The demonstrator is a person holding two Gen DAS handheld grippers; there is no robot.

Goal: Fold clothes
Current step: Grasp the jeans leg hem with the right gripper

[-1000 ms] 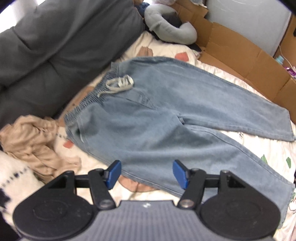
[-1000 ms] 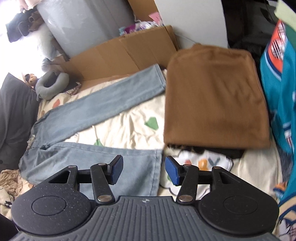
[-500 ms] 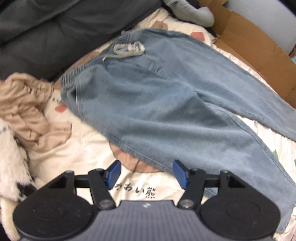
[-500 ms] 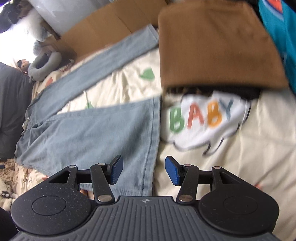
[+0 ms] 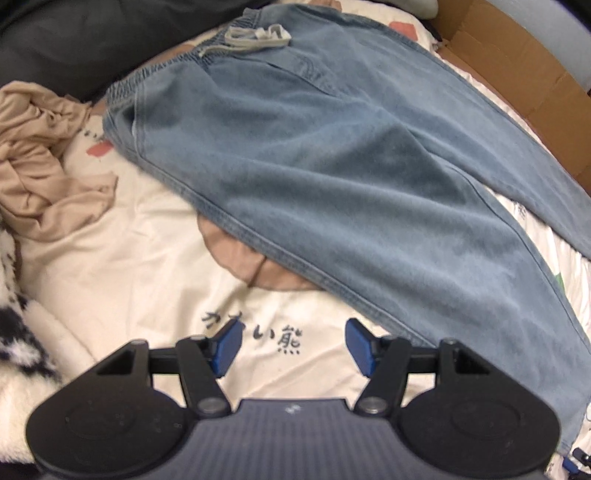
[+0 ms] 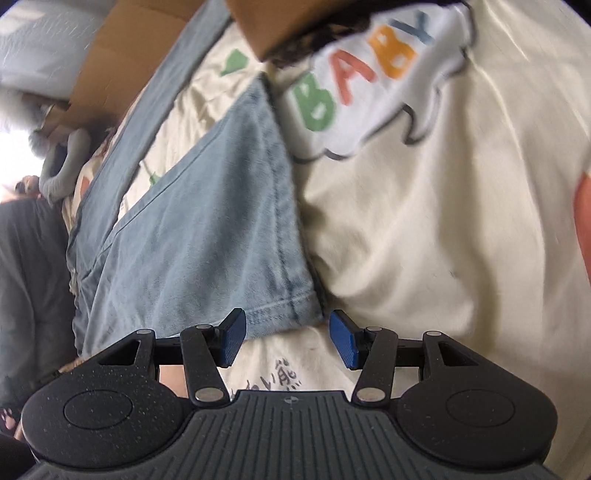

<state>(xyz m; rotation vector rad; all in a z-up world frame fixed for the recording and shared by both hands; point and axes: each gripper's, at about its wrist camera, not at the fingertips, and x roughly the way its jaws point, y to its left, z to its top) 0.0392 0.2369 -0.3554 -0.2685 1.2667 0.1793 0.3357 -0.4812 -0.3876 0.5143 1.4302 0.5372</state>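
Observation:
Light blue jeans lie spread flat on a cream printed bedsheet, waistband and grey drawstring at the top. My left gripper is open and empty, hovering over bare sheet just short of the near leg's outer seam. In the right wrist view the hem of one jeans leg lies right in front of my right gripper, which is open, its left fingertip at the hem's edge. Nothing is held.
A crumpled tan garment lies left of the jeans, with a dark grey cushion behind. Cardboard lines the far side. A folded brown garment sits beyond the "BABY" print on the sheet.
Both grippers have dropped lower and closer to the bed. The left now sits over bare sheet beside the jeans; the right has come down to the leg hem. Both stay open.

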